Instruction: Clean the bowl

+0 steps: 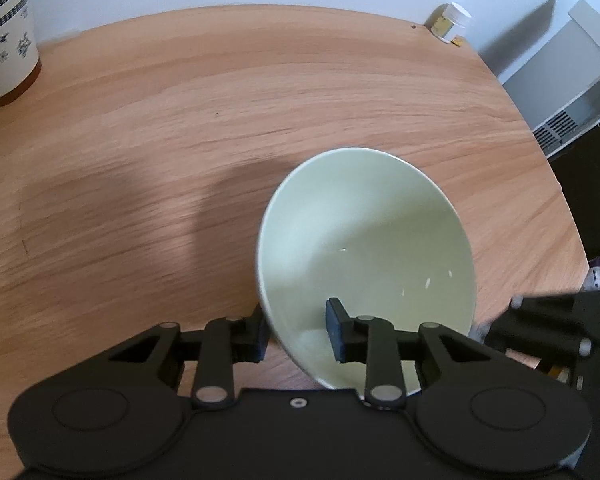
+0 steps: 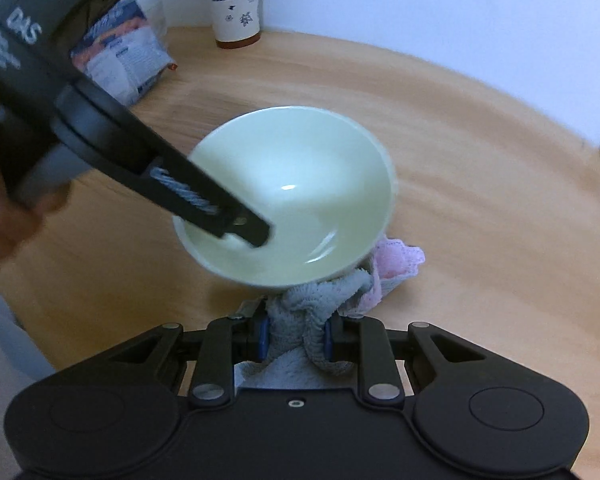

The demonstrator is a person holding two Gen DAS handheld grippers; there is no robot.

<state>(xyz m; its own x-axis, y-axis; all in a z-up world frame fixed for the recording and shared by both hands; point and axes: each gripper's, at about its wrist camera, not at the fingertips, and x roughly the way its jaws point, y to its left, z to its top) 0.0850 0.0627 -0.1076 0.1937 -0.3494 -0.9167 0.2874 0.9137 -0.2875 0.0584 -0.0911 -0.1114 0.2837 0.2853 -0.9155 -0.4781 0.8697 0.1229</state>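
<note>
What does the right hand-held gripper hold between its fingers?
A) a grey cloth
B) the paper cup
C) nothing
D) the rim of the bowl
A: in the right wrist view, the right hand-held gripper is shut on the grey cloth, bunched just below the bowl.

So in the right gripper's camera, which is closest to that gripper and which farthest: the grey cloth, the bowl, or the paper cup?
1. Grey cloth: pinched in the right gripper.
2. Bowl: just beyond it, mid-table, held by the left gripper.
3. Paper cup: farthest, at the table's back edge by the wall.
</note>
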